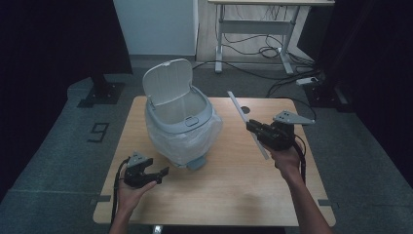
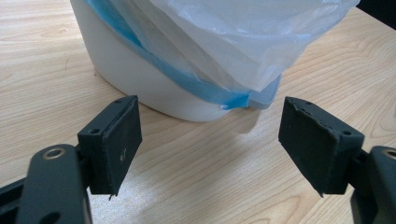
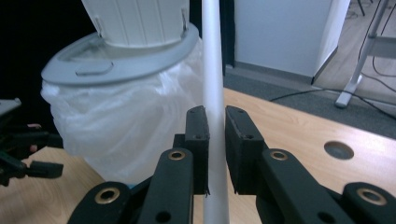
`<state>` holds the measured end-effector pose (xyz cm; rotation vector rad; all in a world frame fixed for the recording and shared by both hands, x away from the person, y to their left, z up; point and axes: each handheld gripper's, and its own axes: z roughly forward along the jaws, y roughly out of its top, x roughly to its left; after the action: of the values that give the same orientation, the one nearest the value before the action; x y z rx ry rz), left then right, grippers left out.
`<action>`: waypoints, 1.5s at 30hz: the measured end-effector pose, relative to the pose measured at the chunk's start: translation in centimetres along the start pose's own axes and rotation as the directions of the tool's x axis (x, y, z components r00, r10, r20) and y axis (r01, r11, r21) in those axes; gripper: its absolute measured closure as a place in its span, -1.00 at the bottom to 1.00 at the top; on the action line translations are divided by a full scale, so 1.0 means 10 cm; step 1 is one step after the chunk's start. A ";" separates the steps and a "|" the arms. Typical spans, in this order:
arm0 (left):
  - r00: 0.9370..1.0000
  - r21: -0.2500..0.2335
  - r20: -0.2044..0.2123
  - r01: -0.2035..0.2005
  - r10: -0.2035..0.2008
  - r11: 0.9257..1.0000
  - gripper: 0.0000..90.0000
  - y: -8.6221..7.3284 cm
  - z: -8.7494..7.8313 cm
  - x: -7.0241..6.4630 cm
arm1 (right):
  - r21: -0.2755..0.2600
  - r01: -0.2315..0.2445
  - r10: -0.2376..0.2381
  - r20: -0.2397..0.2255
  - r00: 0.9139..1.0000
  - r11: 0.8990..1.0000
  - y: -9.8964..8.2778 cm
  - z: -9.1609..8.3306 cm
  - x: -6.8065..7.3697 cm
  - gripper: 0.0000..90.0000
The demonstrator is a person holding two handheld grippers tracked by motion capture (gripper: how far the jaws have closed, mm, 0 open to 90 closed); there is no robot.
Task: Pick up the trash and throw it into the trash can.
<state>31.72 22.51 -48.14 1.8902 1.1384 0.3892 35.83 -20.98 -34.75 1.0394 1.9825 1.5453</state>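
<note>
The right gripper (image 1: 254, 127) is holding a long pale strip (image 1: 246, 123) above the right half of the tabletop (image 1: 229, 190), its fingers (image 3: 198, 140) pressing on the strip from both sides. The strip is running slantwise in the high view, its far end pointing up and away toward the back of the tabletop, its near end hanging just past the hand.

The left gripper (image 1: 158, 176) is resting low over the near left part of the tabletop, fingers (image 2: 116, 140) standing wide apart with nothing between them. It is facing the base of a white bin (image 1: 178, 124).

The bin is sitting on the left-centre of the tabletop, lid (image 1: 168, 82) tipped up and open, a grey rim (image 1: 204, 117) clamping a clear plastic bag (image 1: 195, 141) that is draping down over the outside. A grey pedal (image 1: 196, 163) is sticking out at the foot.

The tabletop is light wood grain, with a round hole (image 1: 245, 110) near the back edge. The floor around it is grey carpet; a white cabinet (image 1: 156, 24) and a desk frame (image 1: 253, 29) with loose cables are standing behind, and dark curtains are hanging at both sides.
</note>
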 end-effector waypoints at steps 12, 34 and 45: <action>1.000 0.003 0.004 0.005 -0.005 1.000 -0.53 -0.01 0.01 0.00 | -0.036 0.014 -0.015 -0.022 1.000 0.999 0.24 0.01 0.09 0.77; 1.000 0.009 0.009 0.006 -0.006 1.000 -0.53 -0.01 0.02 0.01 | -0.076 0.028 -0.031 -0.039 0.999 0.997 0.53 0.07 0.17 0.77; 1.000 0.010 0.010 0.007 -0.007 1.000 -0.53 -0.01 0.01 0.01 | -0.090 0.036 -0.040 -0.048 0.998 0.995 0.64 0.12 0.21 0.77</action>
<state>31.80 22.53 -48.31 1.8941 1.1422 0.3702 37.26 -17.91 -28.79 0.9312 1.9352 1.6378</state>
